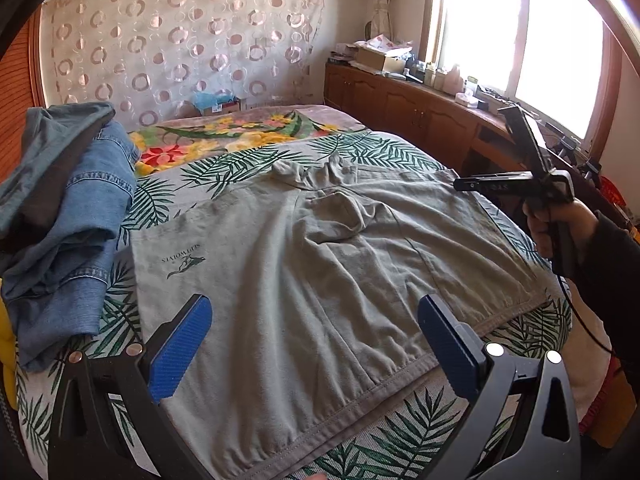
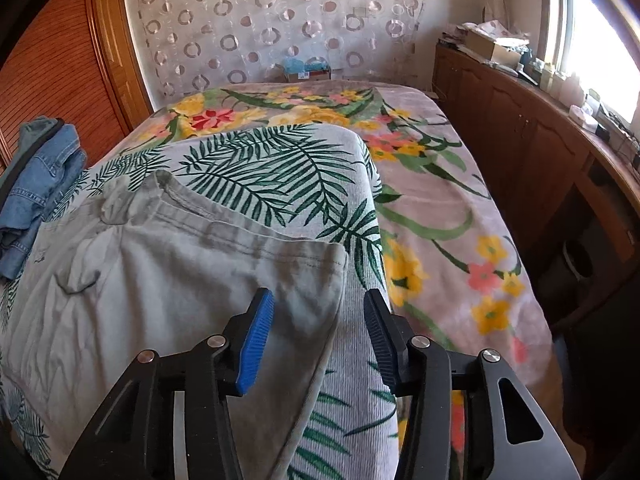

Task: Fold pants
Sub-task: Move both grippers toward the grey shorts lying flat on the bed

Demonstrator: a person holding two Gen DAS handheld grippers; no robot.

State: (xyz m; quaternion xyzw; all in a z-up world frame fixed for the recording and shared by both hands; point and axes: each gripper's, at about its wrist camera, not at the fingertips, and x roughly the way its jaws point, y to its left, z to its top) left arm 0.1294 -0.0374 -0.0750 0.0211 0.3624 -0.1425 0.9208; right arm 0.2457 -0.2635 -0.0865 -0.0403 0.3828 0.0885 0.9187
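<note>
Where sunlight pours through the window [image 1: 520,40] at two o'clock, a bed fills the room, covered by a ribbed cloth [image 2: 280,160] printed with green palm leaves that lies over a plush pink blanket [image 2: 440,208] with yellow and red flowers. Behind it, at twelve o'clock, hangs a sheer curtain [image 1: 180,40] dotted with rings, and a run of brown wooden cabinets [image 1: 400,108] with arched door panels and a cluttered top stands under the window. Slatted orange-brown doors [image 2: 52,68] close the nine o'clock side. Spread flat on the leaf cloth are the pants [image 1: 320,260], soft grey-green cotton, creased, with stitched hems and a small dark logo on one leg. Crumpled blue denim clothes [image 1: 72,208] are heaped just beside them at nine o'clock. Near the hem at six o'clock, the left gripper [image 1: 316,344] hangs with its blue ribbed pads wide apart and nothing clamped. At three o'clock the right gripper [image 2: 316,332] has its jaws partly apart, a corner of the pants lying between them without being pinched.
</note>
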